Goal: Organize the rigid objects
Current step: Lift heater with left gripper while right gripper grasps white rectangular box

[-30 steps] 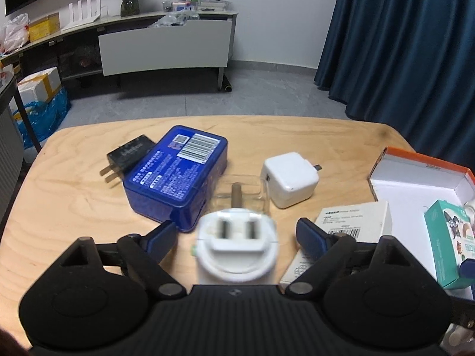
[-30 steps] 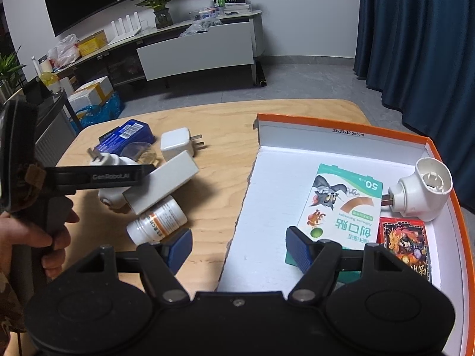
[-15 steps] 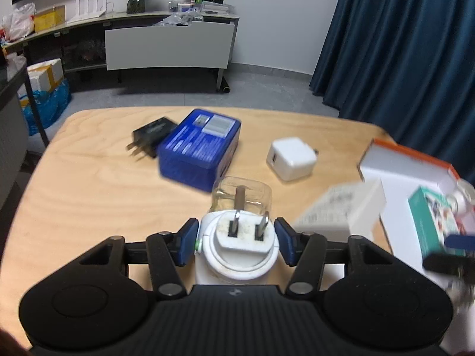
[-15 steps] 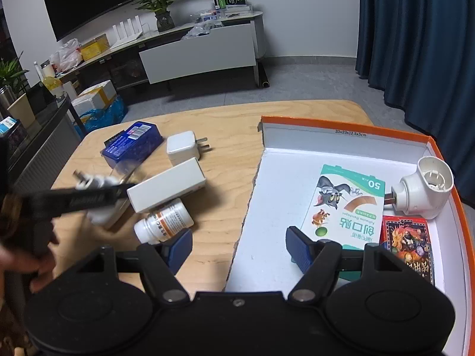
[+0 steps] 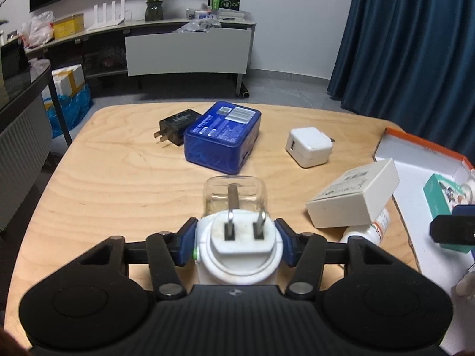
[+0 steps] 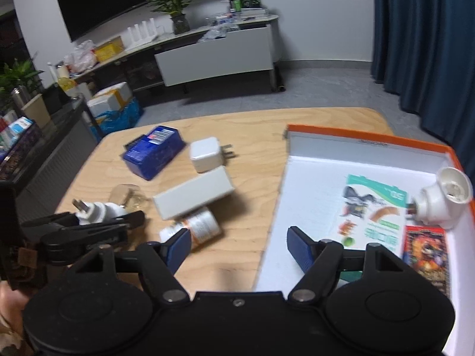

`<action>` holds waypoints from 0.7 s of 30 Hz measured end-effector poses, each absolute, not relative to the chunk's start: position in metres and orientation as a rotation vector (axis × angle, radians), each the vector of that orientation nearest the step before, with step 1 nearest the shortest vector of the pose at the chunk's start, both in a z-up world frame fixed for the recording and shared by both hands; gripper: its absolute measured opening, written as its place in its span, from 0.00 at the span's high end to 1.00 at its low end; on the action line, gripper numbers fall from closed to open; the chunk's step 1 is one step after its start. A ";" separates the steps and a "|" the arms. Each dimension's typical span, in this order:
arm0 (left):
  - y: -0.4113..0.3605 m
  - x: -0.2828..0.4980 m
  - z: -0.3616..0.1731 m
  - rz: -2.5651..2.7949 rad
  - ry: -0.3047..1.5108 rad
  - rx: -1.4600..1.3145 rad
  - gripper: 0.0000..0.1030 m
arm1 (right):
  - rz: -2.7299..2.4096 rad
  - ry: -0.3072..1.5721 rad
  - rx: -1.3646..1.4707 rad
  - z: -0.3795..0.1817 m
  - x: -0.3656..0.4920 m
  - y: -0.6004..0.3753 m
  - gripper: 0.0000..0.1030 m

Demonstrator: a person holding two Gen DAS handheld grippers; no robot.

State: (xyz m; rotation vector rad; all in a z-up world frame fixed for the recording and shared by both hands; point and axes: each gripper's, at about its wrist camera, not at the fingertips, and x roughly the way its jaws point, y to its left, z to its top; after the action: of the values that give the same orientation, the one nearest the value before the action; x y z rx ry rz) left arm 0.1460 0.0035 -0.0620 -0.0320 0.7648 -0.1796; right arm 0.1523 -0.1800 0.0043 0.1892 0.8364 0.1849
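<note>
The left gripper has its blue fingers pressed on both sides of a white plug-in device, prongs up, over the table. The right gripper hangs over the edge of the orange box, fingers wide and opening, nothing between them. A pill bottle lies just beside its left finger.
</note>
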 end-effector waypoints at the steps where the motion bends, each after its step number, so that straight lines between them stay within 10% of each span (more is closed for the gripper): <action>1: 0.004 0.145 -0.061 -0.173 0.764 -0.033 0.46 | 0.196 0.831 0.199 0.005 0.154 -0.178 0.13; 15: 0.016 0.115 -0.040 -0.123 0.710 -0.056 0.46 | 0.204 0.920 0.559 -0.022 0.232 -0.168 0.12; 16: 0.016 0.113 -0.040 -0.119 0.708 -0.056 0.46 | 0.198 0.930 0.536 -0.024 0.238 -0.163 0.16; 18: 0.016 0.111 -0.038 -0.113 0.708 -0.059 0.46 | 0.209 0.946 0.470 -0.030 0.246 -0.152 0.56; 21: 0.019 0.109 -0.036 -0.105 0.709 -0.066 0.46 | 0.242 0.928 0.425 -0.029 0.245 -0.141 0.69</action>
State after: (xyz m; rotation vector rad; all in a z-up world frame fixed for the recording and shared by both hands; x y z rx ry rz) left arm 0.1086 0.0187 -0.0357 -0.0660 0.7088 -0.1053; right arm 0.2452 -0.1409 -0.0287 0.4248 0.9282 0.2419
